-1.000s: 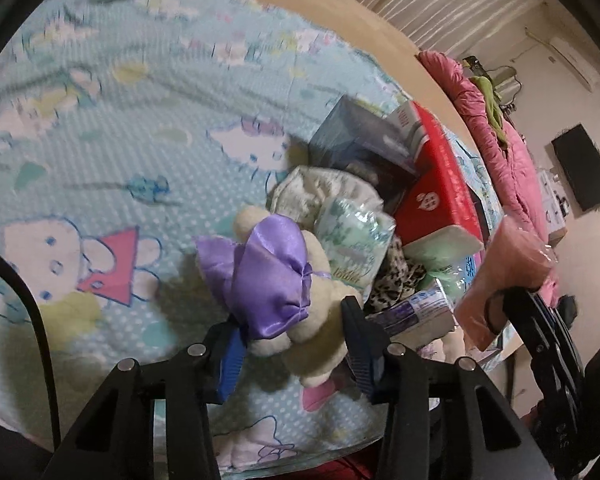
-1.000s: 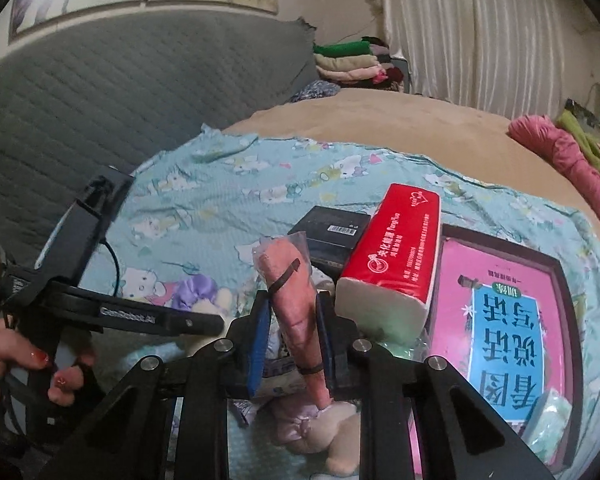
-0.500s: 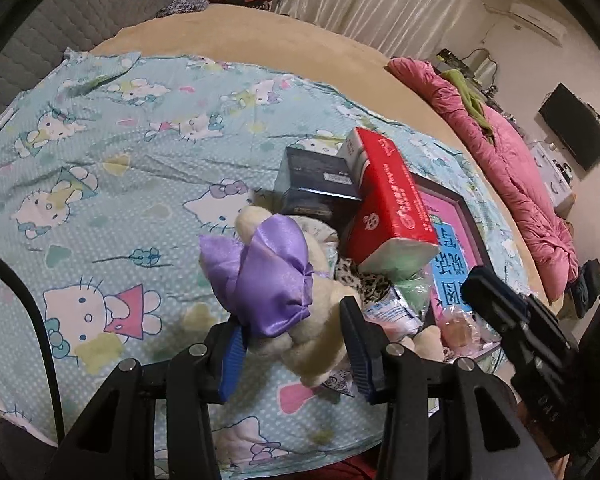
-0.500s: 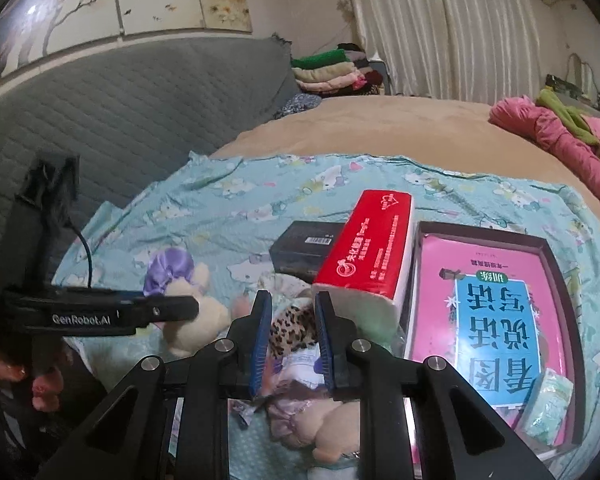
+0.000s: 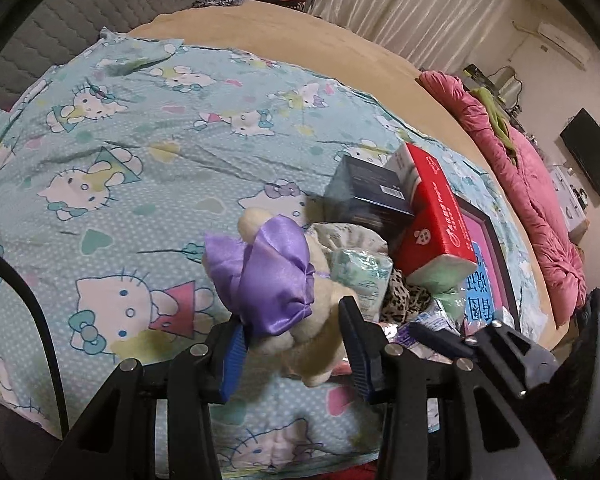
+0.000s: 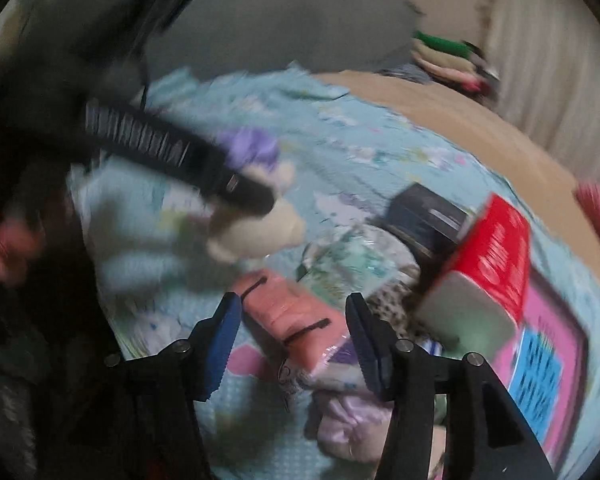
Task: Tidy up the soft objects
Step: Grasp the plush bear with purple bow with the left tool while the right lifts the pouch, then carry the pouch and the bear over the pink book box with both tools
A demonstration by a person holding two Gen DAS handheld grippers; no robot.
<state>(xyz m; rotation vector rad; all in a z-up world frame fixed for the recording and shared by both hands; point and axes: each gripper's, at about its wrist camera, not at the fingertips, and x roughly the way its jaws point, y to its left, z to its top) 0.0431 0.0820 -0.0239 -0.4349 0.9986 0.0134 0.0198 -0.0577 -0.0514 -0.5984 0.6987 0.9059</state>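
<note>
holding a cream plush toy with a purple satin bow (image 5: 284, 300) in the left hand-held gripper (image 5: 296, 354), pads pinching the toy's body and carrying it just above the blue cartoon-print sheet on the bed (image 5: 112, 168), near the bed's near edge. opening now on the right hand-held gripper (image 6: 294, 338), jaws spreading, with a pink soft roll in clear plastic wrap (image 6: 296, 316) lying between them; pads seemingly off it, though blur hides the contact. probably best to draw the right one straight back, clear of the wrap, so the roll stays put beside the heap by the red tissue pack (image 6: 496, 248). worth keeping the plush gripped low and steady, bow clear of the pads.
</note>
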